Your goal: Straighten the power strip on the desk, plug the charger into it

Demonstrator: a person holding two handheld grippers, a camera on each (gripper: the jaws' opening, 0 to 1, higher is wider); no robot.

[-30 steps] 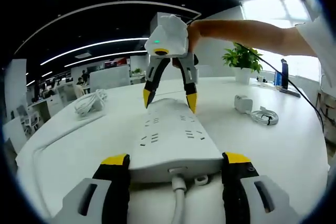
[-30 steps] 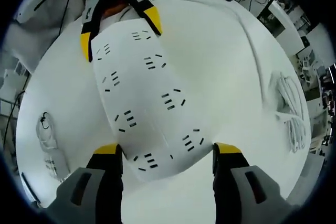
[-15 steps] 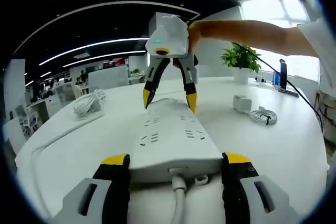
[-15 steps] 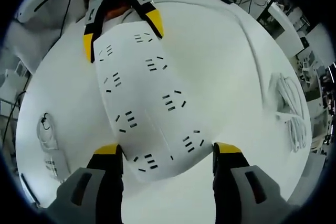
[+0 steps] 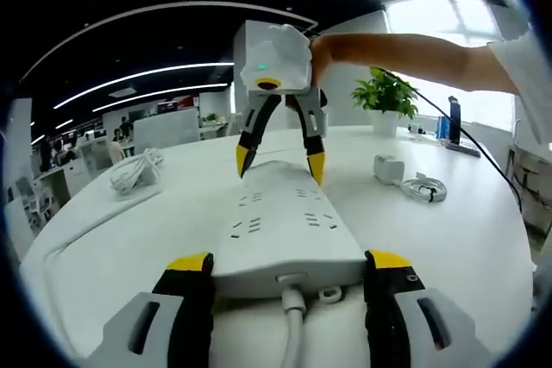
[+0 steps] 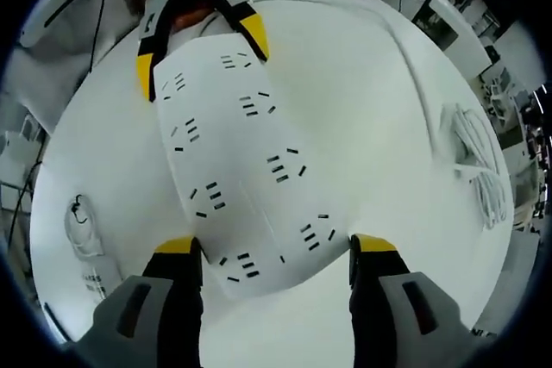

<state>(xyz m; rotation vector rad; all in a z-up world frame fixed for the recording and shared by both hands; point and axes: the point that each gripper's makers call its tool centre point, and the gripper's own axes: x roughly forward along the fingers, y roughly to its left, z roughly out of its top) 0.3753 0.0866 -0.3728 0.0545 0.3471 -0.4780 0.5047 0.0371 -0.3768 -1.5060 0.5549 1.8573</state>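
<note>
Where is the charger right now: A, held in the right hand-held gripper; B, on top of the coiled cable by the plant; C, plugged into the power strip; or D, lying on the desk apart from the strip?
D: in the left gripper view the charger lies on the desk with its cable, off to the side of the power strip, whose sockets are all empty.

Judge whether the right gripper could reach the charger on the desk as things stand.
Probably yes: the charger lies in the open beside the power strip, nothing over it, though the right gripper now straddles the strip's far end.
</note>
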